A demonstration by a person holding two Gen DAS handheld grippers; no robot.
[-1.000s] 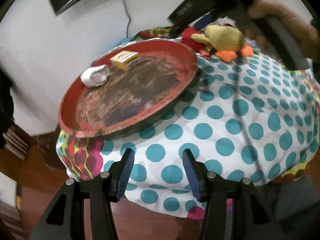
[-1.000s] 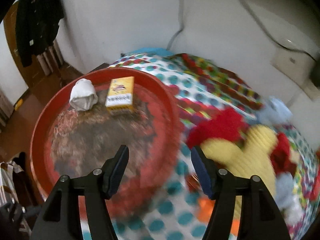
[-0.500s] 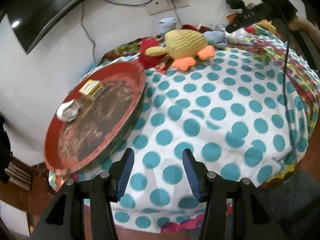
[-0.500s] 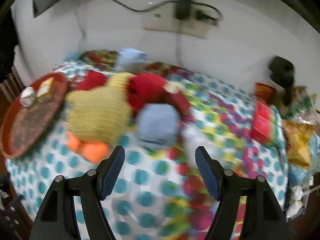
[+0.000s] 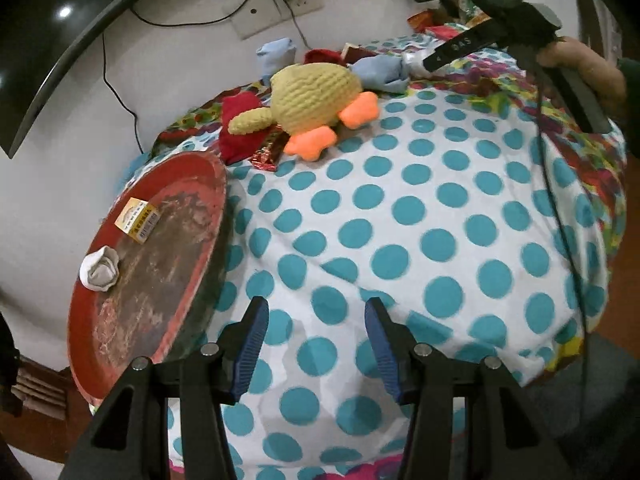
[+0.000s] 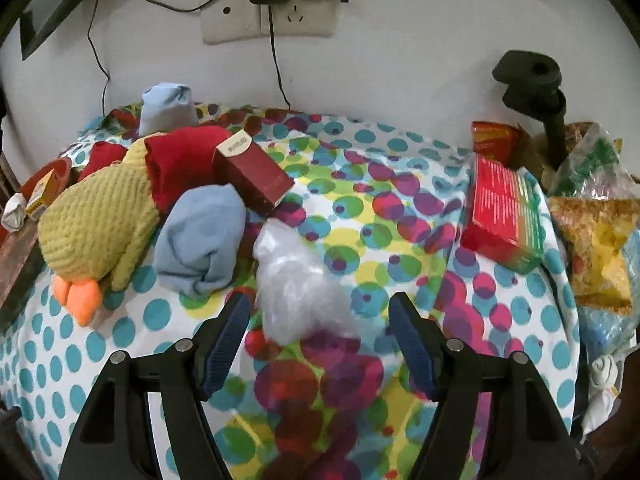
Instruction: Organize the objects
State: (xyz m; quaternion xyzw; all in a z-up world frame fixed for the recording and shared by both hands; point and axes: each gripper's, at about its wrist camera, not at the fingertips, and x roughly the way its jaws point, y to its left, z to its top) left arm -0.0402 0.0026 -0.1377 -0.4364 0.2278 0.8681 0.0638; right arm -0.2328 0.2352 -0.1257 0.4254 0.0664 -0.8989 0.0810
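Note:
A round red tray (image 5: 188, 168) at the table's left holds a yellow box (image 5: 137, 219) and a white balled sock (image 5: 100, 269). A yellow knitted duck (image 5: 312, 92) lies at the back on a red cloth (image 5: 240, 128). My left gripper (image 5: 316, 344) is open and empty over the dotted cloth near the front edge. My right gripper (image 6: 320, 344) is open, with a crumpled clear plastic bag (image 6: 296, 296) just ahead between its fingers. A blue sock bundle (image 6: 200, 240), the duck (image 6: 96, 224) and a maroon box (image 6: 252, 176) lie to its left.
A red and green box (image 6: 504, 216) and snack bags (image 6: 592, 240) lie at the right. A second blue bundle (image 6: 166, 108) sits by the wall. A wall socket with cables (image 6: 272, 16) is behind. A black stand (image 6: 532, 88) is at the back right.
My right gripper has swung right from the tray, past the duck, and come close over the plastic bag. My left gripper has pulled back and turned right, showing more of the table.

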